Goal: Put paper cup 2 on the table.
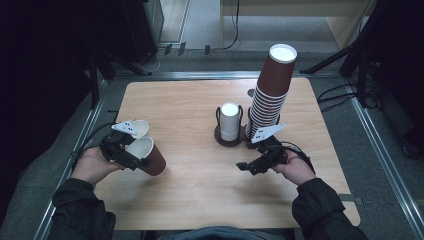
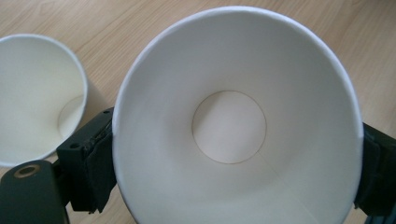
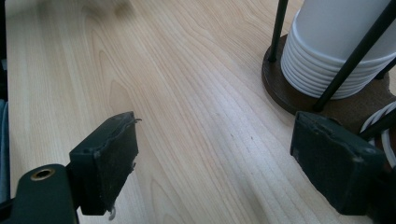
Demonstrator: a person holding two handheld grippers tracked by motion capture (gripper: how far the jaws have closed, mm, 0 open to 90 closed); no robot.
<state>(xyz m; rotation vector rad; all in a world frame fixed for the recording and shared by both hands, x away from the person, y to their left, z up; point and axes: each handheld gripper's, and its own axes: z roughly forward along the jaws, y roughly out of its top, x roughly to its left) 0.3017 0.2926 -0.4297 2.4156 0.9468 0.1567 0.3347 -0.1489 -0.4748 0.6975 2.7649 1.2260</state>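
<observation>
A brown paper cup (image 1: pixel 151 157), white inside (image 2: pixel 233 126), lies tilted on its side between the jaws of my left gripper (image 1: pixel 136 156), near the table's left edge. The black pads (image 2: pixel 95 163) press on its rim from both sides. A second cup (image 1: pixel 140 127) (image 2: pixel 32 93) sits just behind it, mouth towards the camera. My right gripper (image 1: pixel 243 166) (image 3: pixel 224 163) hovers low over bare wood at the front right, jaws wide apart with nothing between them.
A wire holder on a dark round base (image 1: pixel 220 137) (image 3: pixel 280 88) keeps a stack of white cups (image 1: pixel 229 122) (image 3: pixel 336 51) at mid-table. Right beside it a tall stack of brown cups (image 1: pixel 270 95) leans a little. The wooden table (image 1: pixel 190 105) ends close on the left.
</observation>
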